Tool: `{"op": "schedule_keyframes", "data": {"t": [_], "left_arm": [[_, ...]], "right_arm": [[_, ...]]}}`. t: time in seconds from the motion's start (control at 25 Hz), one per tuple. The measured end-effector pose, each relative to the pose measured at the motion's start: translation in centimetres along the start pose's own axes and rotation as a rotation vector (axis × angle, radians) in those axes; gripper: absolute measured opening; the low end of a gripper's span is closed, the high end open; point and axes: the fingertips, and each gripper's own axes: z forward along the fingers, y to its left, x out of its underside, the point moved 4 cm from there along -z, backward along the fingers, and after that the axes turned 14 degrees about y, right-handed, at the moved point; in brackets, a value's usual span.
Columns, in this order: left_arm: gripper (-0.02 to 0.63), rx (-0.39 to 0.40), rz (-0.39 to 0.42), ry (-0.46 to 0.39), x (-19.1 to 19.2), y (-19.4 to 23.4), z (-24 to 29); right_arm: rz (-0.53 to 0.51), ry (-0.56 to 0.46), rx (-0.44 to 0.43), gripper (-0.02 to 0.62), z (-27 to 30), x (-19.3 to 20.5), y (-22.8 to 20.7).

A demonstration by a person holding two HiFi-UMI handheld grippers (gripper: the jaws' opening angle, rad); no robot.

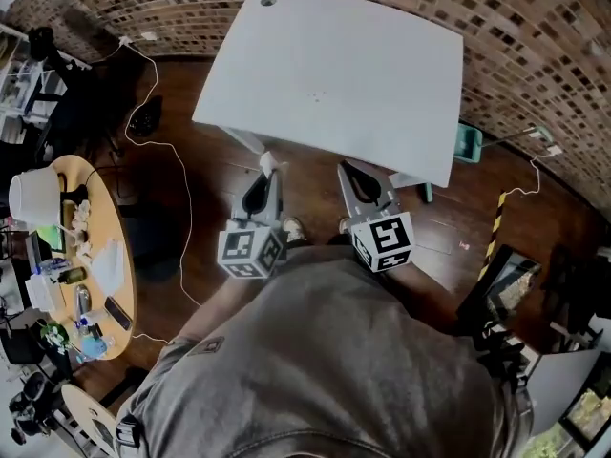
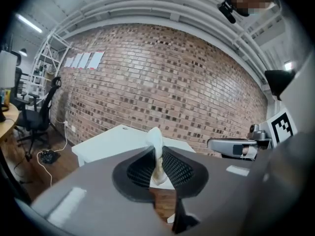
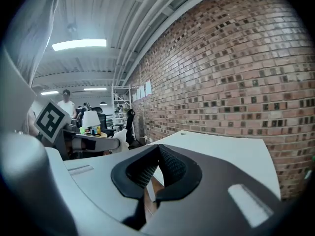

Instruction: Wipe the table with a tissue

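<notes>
We hold the left gripper (image 1: 268, 176) low in front of us with its jaws pressed on the tissue (image 2: 155, 140), a narrow white twist that runs up between the two ribbed pads and pokes out past their tips. In the head view the same white tuft (image 1: 268, 162) shows at the very end of that gripper, just short of the near edge of the table (image 1: 334, 65) and over the wooden floor (image 1: 310, 194), not touching the tabletop. The right gripper (image 3: 157, 150) sits beside the left one, a little apart from it, also short of the table's near edge; its jaws meet at the tips and we see nothing between them. The table is white with a bare top, and its far side stands close to the brick wall (image 1: 535, 36). Off to our left stands a round wooden desk (image 1: 122, 256) crowded with small items, and a white cable (image 1: 181, 175) trails across the floor between that desk and the table.
</notes>
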Motion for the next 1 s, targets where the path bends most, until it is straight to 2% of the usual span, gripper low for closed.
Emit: {"op": "schedule_keyframes", "data": {"t": [0.28,0.52,0.72,1.0], "left_arm": [[0.044,0.117,0.051,0.035,-1.8,3.4,1.8],[0.044,0.172,0.085,0.081,-2.8,3.1,4.4],[0.044,0.166,0.106,0.098,-3.6,2.4,7.4],[0.044,0.092,0.146,0.133,-5.5,2.9,12.3]], "right_arm": [[0.109,-0.016,0.163,0.015,1.6,-0.4,1.3],[0.154,-0.031,0.252,0.015,1.2,-0.8,-0.3],[0.183,-0.038,0.268,0.015,2.1,-0.9,-4.0],[0.208,-0.038,0.231,0.014,5.2,-2.2,-9.5]]}}
